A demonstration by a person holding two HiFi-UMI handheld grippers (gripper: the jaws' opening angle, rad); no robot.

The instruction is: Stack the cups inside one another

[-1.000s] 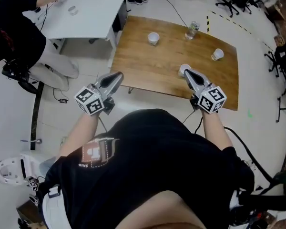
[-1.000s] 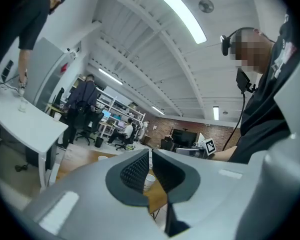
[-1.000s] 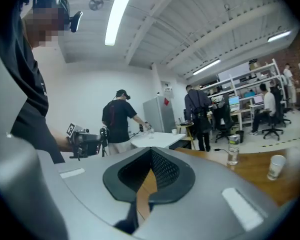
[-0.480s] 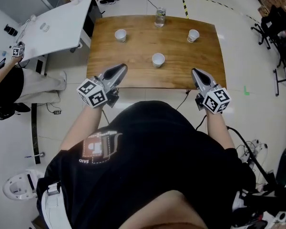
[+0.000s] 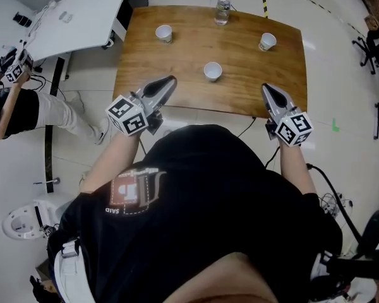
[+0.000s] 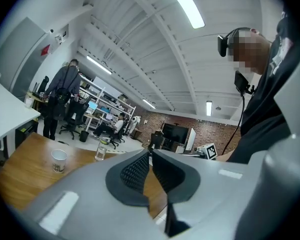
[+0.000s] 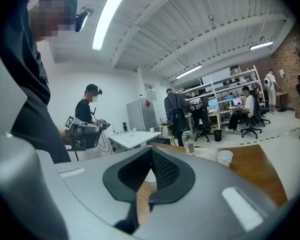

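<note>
Three white paper cups stand apart on the wooden table [image 5: 177, 62]: one at the far left [image 5: 163, 33], one at the far right [image 5: 267, 41] and one in the middle [image 5: 212, 71]. My left gripper [image 5: 170, 81] hovers shut and empty over the near left edge; in its own view the left gripper [image 6: 150, 151] has the far-left cup [image 6: 59, 159] ahead. My right gripper [image 5: 266, 88] is shut and empty at the near right edge. In the right gripper view the far-right cup [image 7: 224, 157] shows, and the middle cup [image 7: 150, 178] peeks between the shut right gripper [image 7: 151, 149].
A clear water bottle [image 5: 223, 11] stands at the table's far edge. A white table [image 5: 82, 17] is at the upper left, with a seated person [image 5: 12, 106] beside it. A cable [image 5: 322, 175] runs across the floor at the right.
The view has swung so the table now lies square ahead. Both grippers have moved sideways relative to the table and now sit at its near edge, still shut.
</note>
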